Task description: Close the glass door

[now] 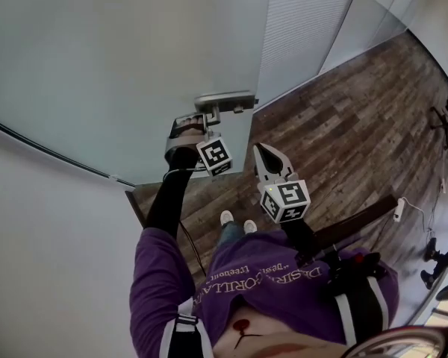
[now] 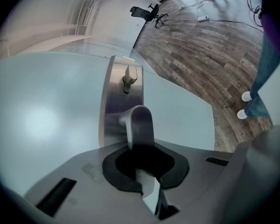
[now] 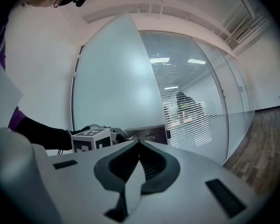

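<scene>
Glass door (image 1: pixel 127 66) handle (image 2: pixel 139 122) tip hidden inside left gripper (image 2: pixel 142 149) jaws.

**Frosted glass door with lever handle**

We list one glass door (image 1: pixel 119 66): a tall, frosted, pale blue-grey pane. It stands upright and open, its free edge clear of the slatted glass wall (image 1: pixel 306 28) beyond. At that edge we record a brushed metal plate (image 2: pixel 113 101), oblong, fixed flat to the pane. It carries a small turn knob (image 2: pixel 129 77) and, just beside it, a grey metal lever handle (image 2: pixel 141 125) that projects from the plate and bends sideways.
</scene>
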The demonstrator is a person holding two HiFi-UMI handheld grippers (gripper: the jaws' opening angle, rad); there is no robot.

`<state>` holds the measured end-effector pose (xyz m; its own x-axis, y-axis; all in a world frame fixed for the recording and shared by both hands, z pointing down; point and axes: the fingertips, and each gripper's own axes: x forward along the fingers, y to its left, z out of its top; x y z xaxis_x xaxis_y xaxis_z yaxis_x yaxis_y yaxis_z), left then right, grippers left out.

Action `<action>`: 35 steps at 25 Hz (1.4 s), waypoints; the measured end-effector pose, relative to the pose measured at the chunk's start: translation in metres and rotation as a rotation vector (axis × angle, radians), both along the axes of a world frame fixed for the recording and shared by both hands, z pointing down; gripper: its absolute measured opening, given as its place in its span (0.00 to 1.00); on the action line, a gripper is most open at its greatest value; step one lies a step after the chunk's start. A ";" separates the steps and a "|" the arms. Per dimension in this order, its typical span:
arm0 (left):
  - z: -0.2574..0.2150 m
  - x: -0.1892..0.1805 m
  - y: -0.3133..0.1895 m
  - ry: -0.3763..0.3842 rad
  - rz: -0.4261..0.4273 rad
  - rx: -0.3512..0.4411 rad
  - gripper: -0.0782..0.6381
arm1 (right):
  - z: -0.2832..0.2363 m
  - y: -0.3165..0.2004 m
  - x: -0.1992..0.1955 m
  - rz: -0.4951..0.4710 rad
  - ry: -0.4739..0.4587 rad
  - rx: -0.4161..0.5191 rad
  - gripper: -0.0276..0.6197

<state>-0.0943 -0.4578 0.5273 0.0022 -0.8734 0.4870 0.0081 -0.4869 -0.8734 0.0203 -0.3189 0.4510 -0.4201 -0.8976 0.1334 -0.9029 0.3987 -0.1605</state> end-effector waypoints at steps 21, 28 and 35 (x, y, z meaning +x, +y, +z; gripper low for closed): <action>0.000 0.004 -0.060 0.017 -0.044 0.005 0.13 | -0.003 -0.062 -0.023 0.064 0.011 0.023 0.03; 0.006 0.002 -0.080 0.015 -0.052 -0.014 0.13 | 0.003 -0.078 -0.031 0.096 0.021 0.022 0.03; 0.003 -0.003 -0.103 0.033 -0.060 -0.021 0.13 | 0.008 -0.089 -0.035 0.134 0.017 0.011 0.03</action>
